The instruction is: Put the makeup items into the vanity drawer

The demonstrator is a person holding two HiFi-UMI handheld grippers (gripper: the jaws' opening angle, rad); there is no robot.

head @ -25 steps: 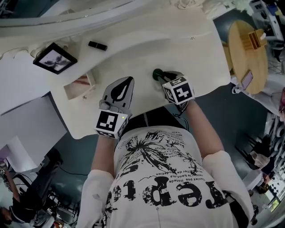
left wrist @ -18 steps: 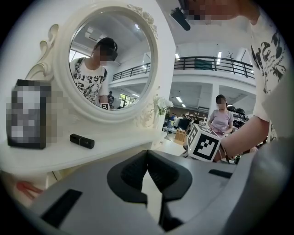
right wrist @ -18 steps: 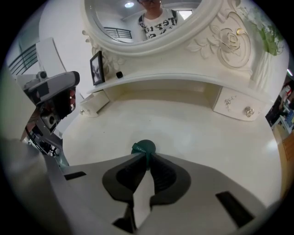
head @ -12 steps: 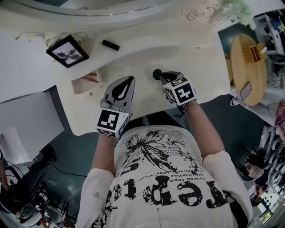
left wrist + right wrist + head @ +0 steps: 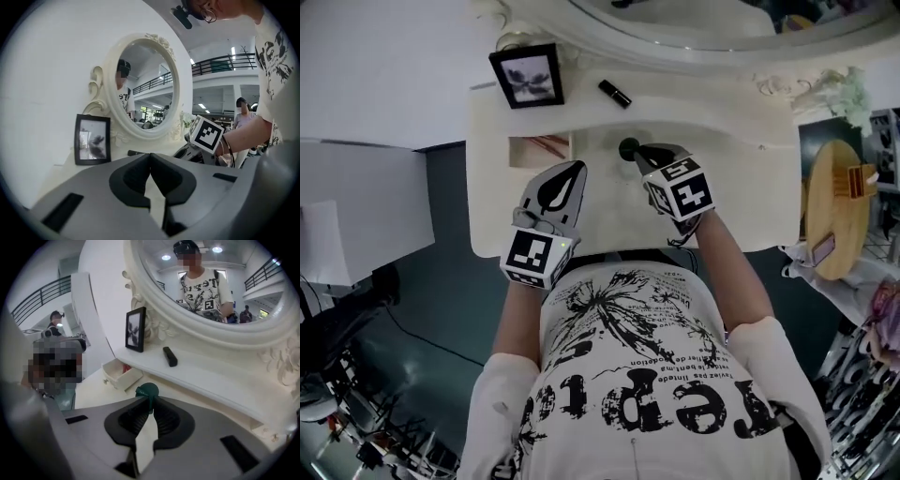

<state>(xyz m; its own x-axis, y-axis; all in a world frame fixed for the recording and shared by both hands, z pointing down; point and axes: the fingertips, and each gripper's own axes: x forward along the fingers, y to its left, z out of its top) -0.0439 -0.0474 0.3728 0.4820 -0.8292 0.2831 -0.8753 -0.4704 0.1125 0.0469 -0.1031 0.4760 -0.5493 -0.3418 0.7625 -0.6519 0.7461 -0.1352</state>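
Observation:
My right gripper (image 5: 636, 156) is shut on a small dark green round makeup item (image 5: 629, 149), whose knob sticks out past the jaw tips (image 5: 147, 390); the jaws have just been closing on it. It hangs above the white vanity top (image 5: 731, 187). The small drawer (image 5: 517, 151) stands open at the left, with something reddish inside (image 5: 125, 378). A black lipstick tube (image 5: 615, 94) lies on the raised back shelf (image 5: 169, 356). My left gripper (image 5: 567, 176) is shut and empty, just right of the drawer (image 5: 150, 157).
A black picture frame (image 5: 528, 75) stands on the shelf's left end, by the oval mirror (image 5: 147, 84). A round wooden side table (image 5: 836, 206) stands to the right of the vanity. White wall panels and dark floor lie to the left.
The right gripper has closed on the green item and lifted it off the vanity top. Both grippers now stand nearer the open drawer and the back shelf.

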